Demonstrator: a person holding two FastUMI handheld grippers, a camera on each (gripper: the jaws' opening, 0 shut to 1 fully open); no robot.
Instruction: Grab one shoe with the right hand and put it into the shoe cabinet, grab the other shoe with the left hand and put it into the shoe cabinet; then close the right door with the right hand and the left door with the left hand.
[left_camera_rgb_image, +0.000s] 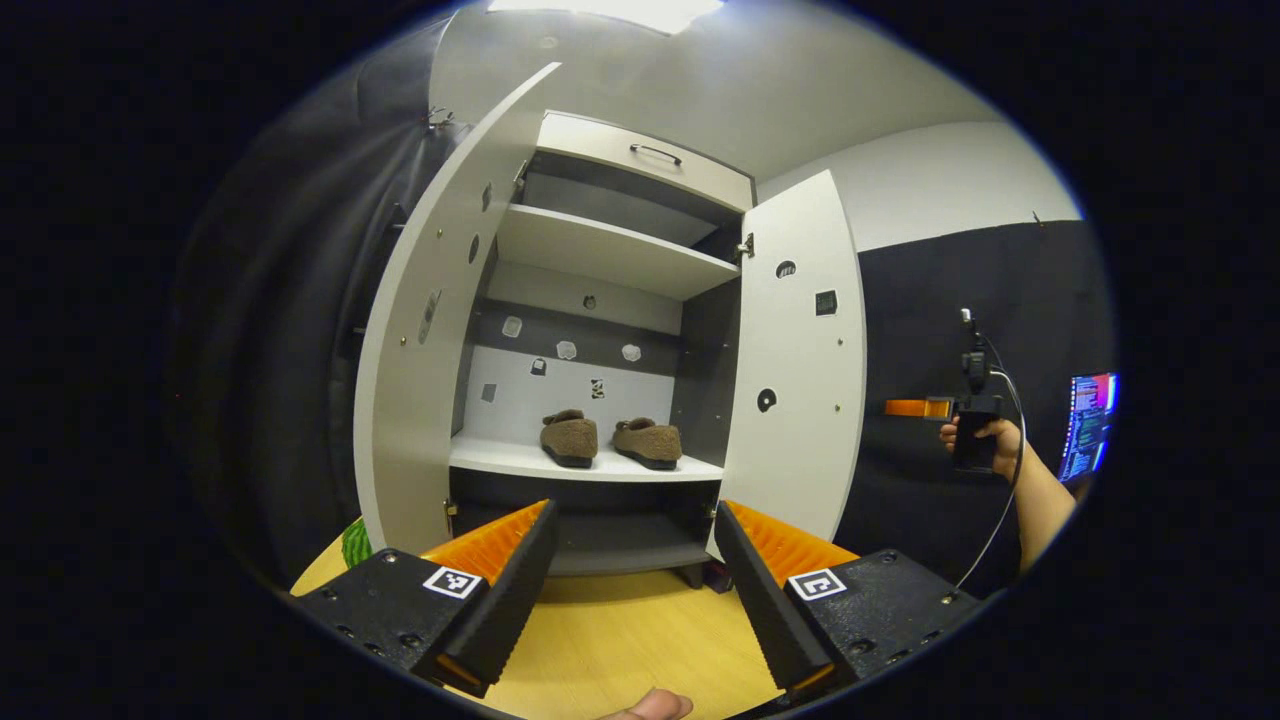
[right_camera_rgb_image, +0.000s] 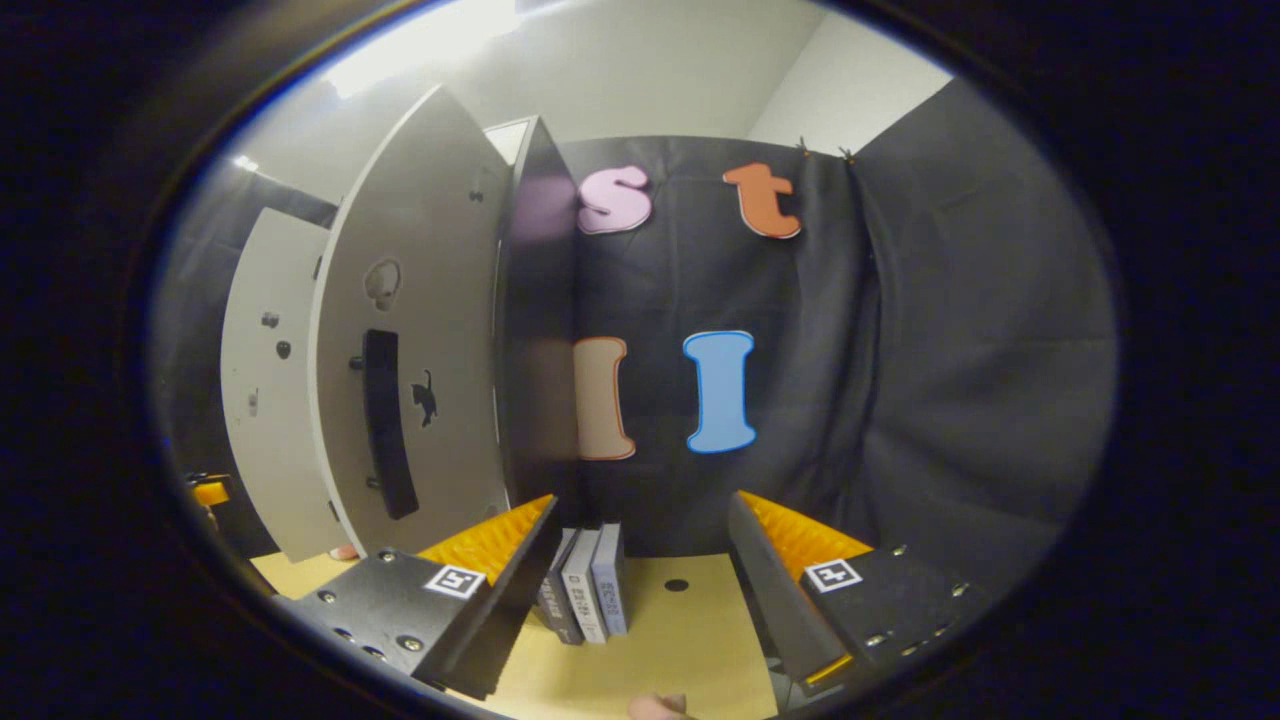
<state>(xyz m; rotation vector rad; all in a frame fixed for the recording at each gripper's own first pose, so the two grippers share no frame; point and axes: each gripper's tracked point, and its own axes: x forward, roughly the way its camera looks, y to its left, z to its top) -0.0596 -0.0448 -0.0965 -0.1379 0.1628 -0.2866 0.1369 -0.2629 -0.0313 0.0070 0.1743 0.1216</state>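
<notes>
White right door (right_camera_rgb_image: 400, 330): stiff, light, best pushed beside handle (right_camera_rgb_image: 385, 425); right gripper (right_camera_rgb_image: 640, 580) gaping wide, empty.

Two brown shoes (left_camera_rgb_image: 610, 440) side by side on a shelf (left_camera_rgb_image: 520, 460) in the shoe cabinet (left_camera_rgb_image: 610, 250). Both doors wide open. Left gripper (left_camera_rgb_image: 635, 590) low in front, jaws apart, holding nothing.

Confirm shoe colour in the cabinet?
Both shoes are brown and fuzzy-looking, side by side on a white shelf. Best seen in the left gripper view.
</notes>
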